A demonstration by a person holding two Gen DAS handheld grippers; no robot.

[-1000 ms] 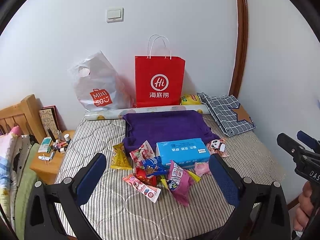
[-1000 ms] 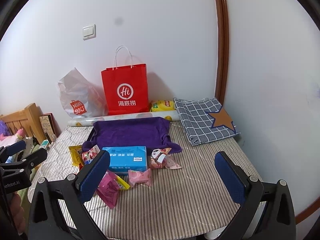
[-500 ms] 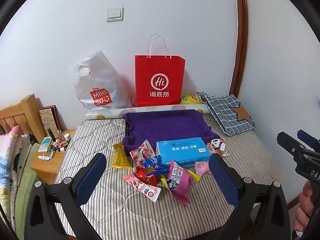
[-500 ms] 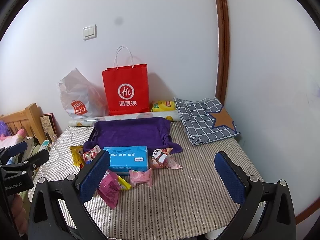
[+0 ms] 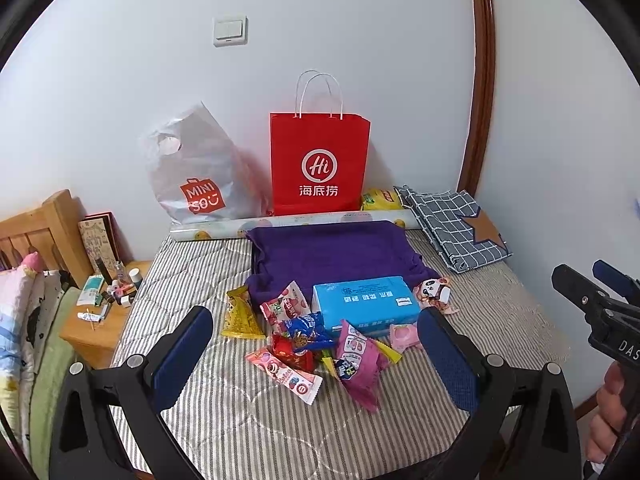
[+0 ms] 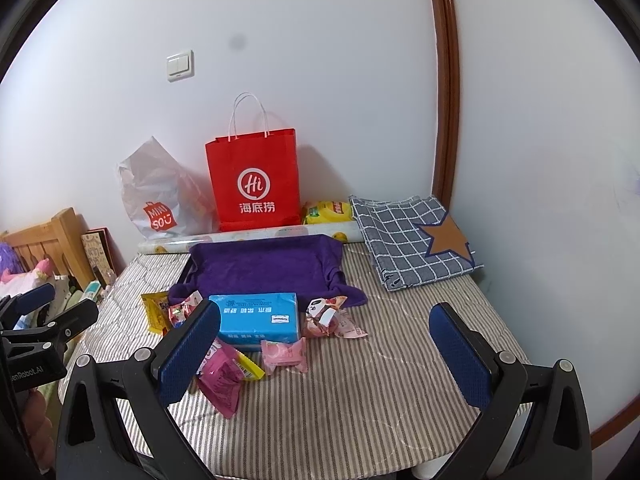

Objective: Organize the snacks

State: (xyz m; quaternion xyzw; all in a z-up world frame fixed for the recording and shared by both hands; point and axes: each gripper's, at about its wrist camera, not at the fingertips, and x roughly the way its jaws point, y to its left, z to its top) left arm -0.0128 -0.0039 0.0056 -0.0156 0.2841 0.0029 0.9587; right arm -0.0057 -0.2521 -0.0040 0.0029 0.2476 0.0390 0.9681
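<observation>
A pile of snack packets (image 5: 308,344) lies on the striped mattress (image 5: 240,420) in front of a blue tissue box (image 5: 366,306). The pile includes a yellow packet (image 5: 240,314), a magenta pouch (image 5: 358,364) and a small pink packet (image 5: 404,334). Behind the box a tray draped in purple cloth (image 5: 332,254) sits flat. My left gripper (image 5: 316,354) hangs open above the near edge, short of the pile, holding nothing. My right gripper (image 6: 324,354) is open too, over bare mattress right of the magenta pouch (image 6: 224,380) and pink packet (image 6: 284,354).
A red paper bag (image 5: 320,164) and a white plastic bag (image 5: 200,176) stand against the wall. A checked folded cloth (image 5: 452,228) lies at the back right. A wooden nightstand (image 5: 100,320) with small bottles is left of the bed.
Both grippers have drifted very slightly; the snacks, box and bags lie where they were. Nothing was picked up or released.
</observation>
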